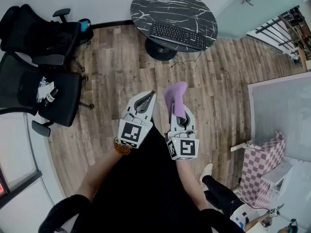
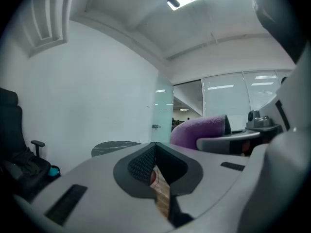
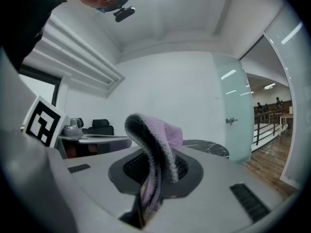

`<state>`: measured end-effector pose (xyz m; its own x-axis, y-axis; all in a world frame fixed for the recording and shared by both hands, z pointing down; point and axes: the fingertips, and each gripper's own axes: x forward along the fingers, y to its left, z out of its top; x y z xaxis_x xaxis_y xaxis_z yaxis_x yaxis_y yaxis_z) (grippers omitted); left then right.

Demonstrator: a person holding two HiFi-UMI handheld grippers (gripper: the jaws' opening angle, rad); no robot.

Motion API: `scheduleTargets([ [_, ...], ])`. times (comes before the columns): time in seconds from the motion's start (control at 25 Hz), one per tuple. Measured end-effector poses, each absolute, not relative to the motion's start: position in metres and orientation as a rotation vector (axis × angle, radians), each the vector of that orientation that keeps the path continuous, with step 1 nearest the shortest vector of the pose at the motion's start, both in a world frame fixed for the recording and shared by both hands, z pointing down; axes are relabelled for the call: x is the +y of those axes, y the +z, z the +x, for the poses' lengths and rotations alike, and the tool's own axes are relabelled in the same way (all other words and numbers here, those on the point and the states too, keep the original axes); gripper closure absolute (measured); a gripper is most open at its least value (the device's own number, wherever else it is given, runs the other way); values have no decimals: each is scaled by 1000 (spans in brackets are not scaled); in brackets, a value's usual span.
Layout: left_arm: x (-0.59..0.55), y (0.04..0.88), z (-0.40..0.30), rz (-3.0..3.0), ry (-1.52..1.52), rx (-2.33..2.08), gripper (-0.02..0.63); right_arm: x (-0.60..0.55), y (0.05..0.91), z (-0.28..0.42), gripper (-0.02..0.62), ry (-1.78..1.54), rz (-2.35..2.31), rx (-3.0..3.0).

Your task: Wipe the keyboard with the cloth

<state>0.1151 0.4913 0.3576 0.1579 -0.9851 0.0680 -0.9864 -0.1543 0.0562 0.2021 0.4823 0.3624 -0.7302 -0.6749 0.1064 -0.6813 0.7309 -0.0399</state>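
Note:
A black keyboard (image 1: 176, 35) lies on the round black marble table (image 1: 146, 6) at the far end of the room. A purple cloth (image 1: 176, 98) sticks up from my right gripper (image 1: 178, 111), which is shut on it; in the right gripper view the cloth (image 3: 154, 149) folds over between the jaws. My left gripper (image 1: 146, 99) is held beside it, shut with nothing in it; its jaws (image 2: 155, 169) meet. Both grippers are well short of the table, held level above the wooden floor. The cloth (image 2: 199, 130) also shows at right in the left gripper view.
Two black office chairs (image 1: 41, 76) stand at the left, one with small items on its seat. A pink checkered box (image 1: 260, 166) and a white panel (image 1: 282, 106) are at the right. A glass door (image 1: 262, 6) is behind the table. Another person's legs (image 1: 218, 193) are at lower right.

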Motion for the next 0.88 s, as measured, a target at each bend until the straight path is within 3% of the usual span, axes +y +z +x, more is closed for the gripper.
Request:
scheduleTargets([
  [0.44, 376, 363, 95, 2409, 198, -1852, 592, 364, 386, 141, 537, 542, 970, -2869],
  [0.88, 266, 373, 104, 2646, 210, -1485, 592, 243, 408, 171, 537, 678, 1247, -2718],
])
